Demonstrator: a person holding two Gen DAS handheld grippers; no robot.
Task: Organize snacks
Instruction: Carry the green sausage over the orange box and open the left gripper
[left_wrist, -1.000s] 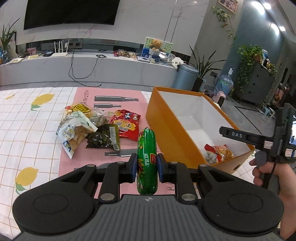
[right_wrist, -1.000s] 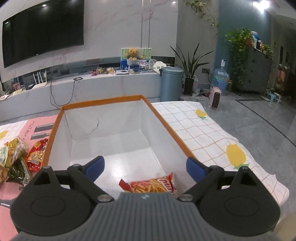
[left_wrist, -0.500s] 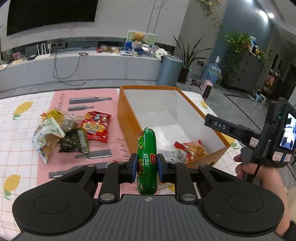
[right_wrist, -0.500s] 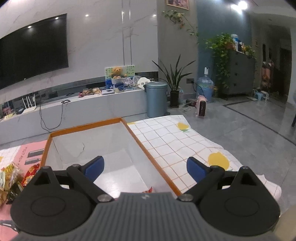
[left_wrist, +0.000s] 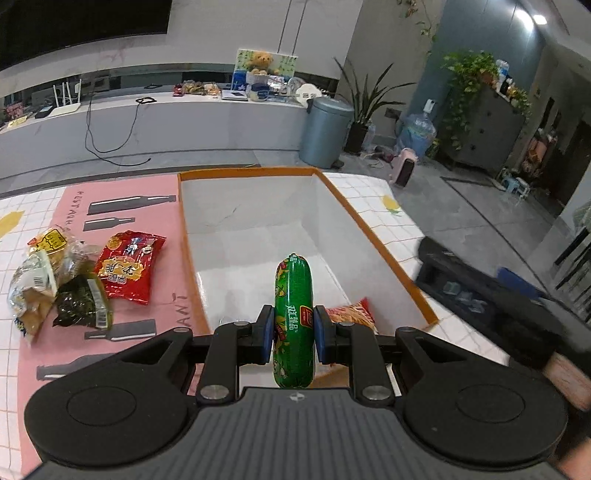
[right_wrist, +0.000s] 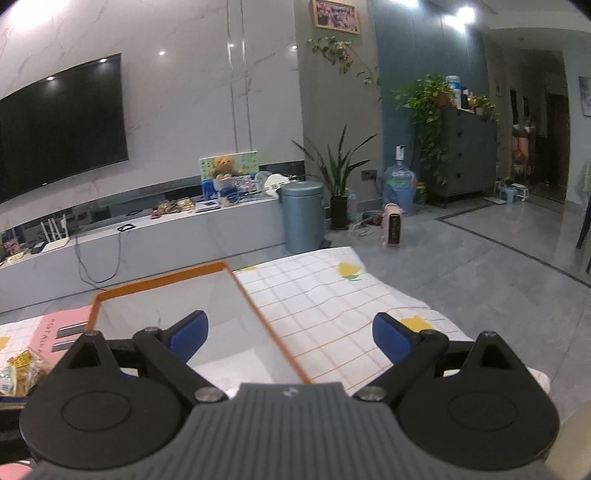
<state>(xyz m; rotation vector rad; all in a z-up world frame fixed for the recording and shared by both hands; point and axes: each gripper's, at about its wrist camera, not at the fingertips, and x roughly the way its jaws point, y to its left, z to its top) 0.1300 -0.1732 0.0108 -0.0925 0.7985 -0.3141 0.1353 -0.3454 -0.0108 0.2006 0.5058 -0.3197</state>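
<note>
Ceiling spotlights flare white at my one o'clock in both views, leaving the room fairly dim. Fisheye bending curves the long grey marble counter (left_wrist: 155, 122) and glossy marble wall (right_wrist: 177, 96). Motion blur smears the black right-hand gripper (left_wrist: 480, 295) at three o'clock.

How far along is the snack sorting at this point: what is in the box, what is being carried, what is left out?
Done: one red chip packet lies in the orange box. In hand: the left gripper has its jaws shut on a green sausage, over the box's near end. The right gripper is open and empty. Left: the red snack packet, a dark green packet and some pale packets on the pink mat.
</note>
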